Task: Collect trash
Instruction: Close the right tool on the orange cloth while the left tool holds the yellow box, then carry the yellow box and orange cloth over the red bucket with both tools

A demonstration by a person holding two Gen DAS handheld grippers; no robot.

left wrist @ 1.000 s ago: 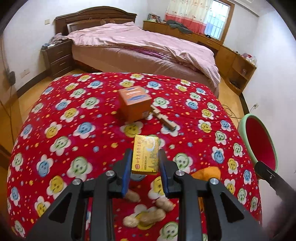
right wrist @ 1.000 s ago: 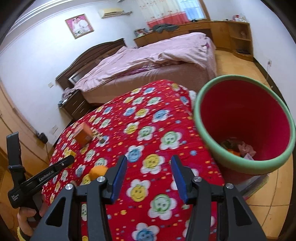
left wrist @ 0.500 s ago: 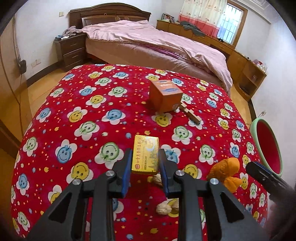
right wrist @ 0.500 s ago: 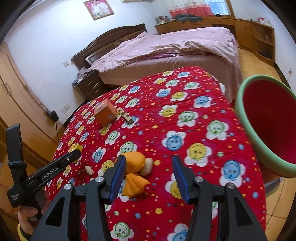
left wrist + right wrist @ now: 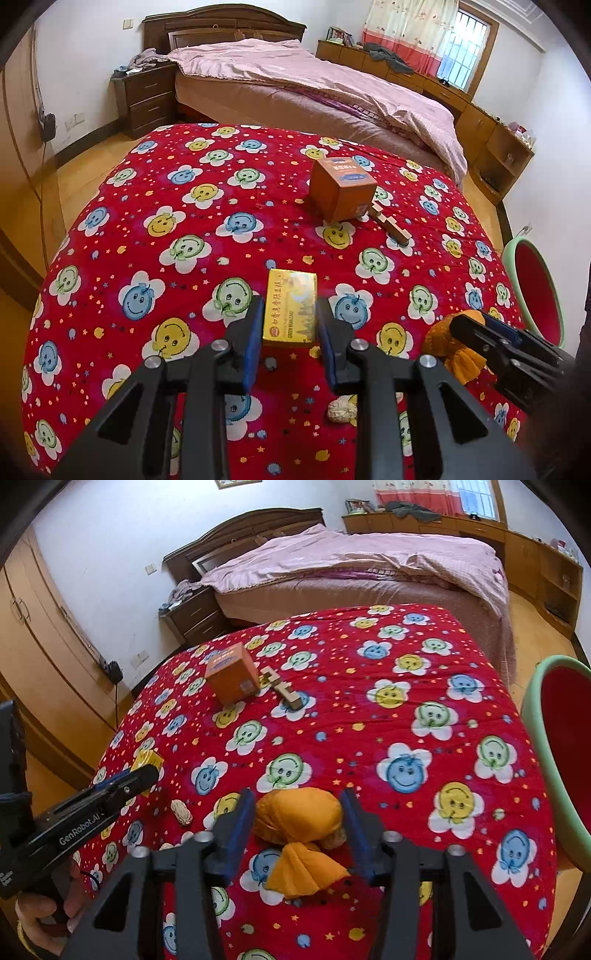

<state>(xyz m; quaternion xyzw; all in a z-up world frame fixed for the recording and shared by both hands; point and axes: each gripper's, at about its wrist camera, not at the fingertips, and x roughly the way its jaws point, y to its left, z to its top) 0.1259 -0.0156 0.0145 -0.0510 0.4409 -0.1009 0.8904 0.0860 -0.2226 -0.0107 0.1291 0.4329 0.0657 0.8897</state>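
My left gripper is shut on a small yellow box, holding it a little above the red flower-print cloth; in the right wrist view the box shows at that gripper's tip. An orange crumpled lump lies on the cloth between the jaws of my right gripper. Those jaws are closing, and thin gaps still show beside the pads. A peanut touches the lump's right side. The red bin with a green rim stands off the table's right edge.
An orange carton and a wooden block piece lie toward the far side of the table. Loose peanuts rest near the front edge. A bed, a nightstand and low cabinets stand beyond. A hand grips the left tool's handle.
My right gripper swung left from the bin across the table and now straddles the orange lump with narrower jaws. The left gripper shifted slightly, still holding the yellow box.
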